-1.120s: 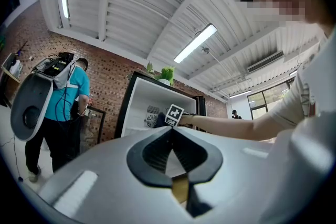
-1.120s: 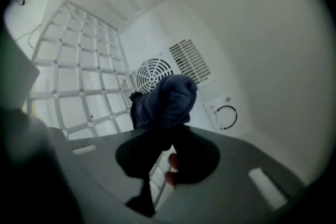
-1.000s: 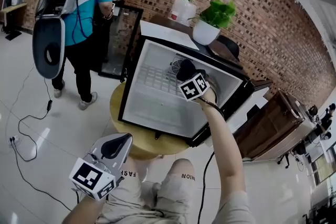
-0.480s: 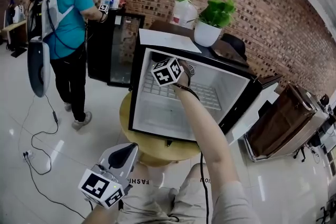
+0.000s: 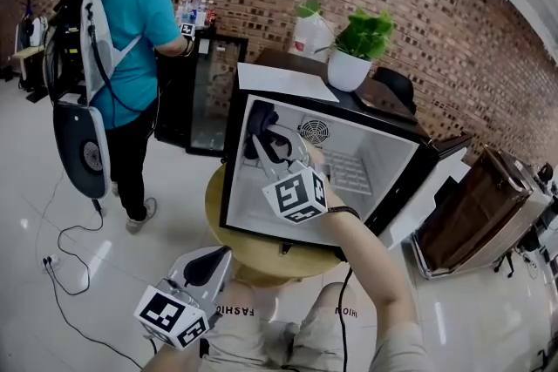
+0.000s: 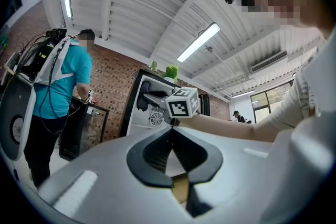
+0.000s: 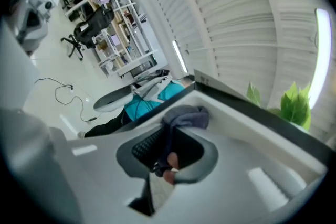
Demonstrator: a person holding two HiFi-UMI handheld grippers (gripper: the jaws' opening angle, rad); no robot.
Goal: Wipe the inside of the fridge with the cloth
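Head view shows the right claw [image 5: 261,133] clamped on the dark cloth [image 5: 259,115] at the upper left corner inside the open fridge [image 5: 384,154] (set on a round counter [image 5: 261,255]), while the left claw [image 5: 212,252] hangs nearer, closed and empty.

Round surface [image 5: 261,255] mostly hidden under fridge [image 5: 366,139]. Lower part of cloth [image 7: 189,115] hidden between jaws of right hand-held gripper [image 7: 169,136].

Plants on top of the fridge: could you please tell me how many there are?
2. One leafy plant in a white pot stands toward the top right of the fridge; a smaller plant stands just left of it. None seems hidden.
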